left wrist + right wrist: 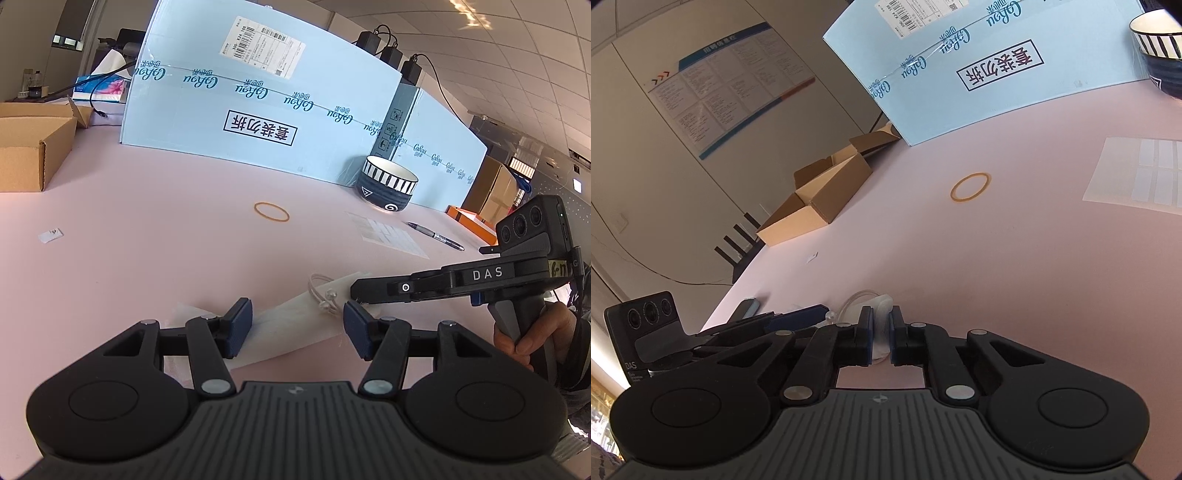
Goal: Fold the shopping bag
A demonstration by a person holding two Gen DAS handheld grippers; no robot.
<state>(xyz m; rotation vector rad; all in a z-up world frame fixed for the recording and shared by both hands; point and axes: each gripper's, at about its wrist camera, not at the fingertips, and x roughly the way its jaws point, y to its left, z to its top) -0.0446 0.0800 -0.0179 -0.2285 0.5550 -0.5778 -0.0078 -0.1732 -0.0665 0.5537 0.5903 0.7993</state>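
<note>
1. Right claw (881,325): its jaws are drawn nearly together on a thin white edge of the shopping bag (295,325). White material shows between the blue pads in the right wrist view, so I judge this a pinch on the bag.
2. Left claw (297,328): jaws stand about half open, one pad on each side of the bag. The pads do not press the material; nothing is held.
3. Shopping bag: a white, translucent strip lying flat on the pink counter (166,240), already narrow, just in front of both claws. Its clear looped handle (321,291) lies at the far end, beside the right claw's tip.
4. Progress, as a judgement: the bag appears partly folded lengthwise; a further fold seems to be in hand.
5. Risk: the right claw's hold is on a thin edge only. A pull could slip the slick film out of the pads.
6. Risk: with the left claw not pressing, the bag is unanchored; dragging may shift the whole strip instead of creasing it.
7. Risk: the loose handle could catch on a pad and spoil the fold.
8. Surroundings: a rubber band (271,211), bowl (388,184) and pen (436,235) lie well apart, beyond the working area.
</note>
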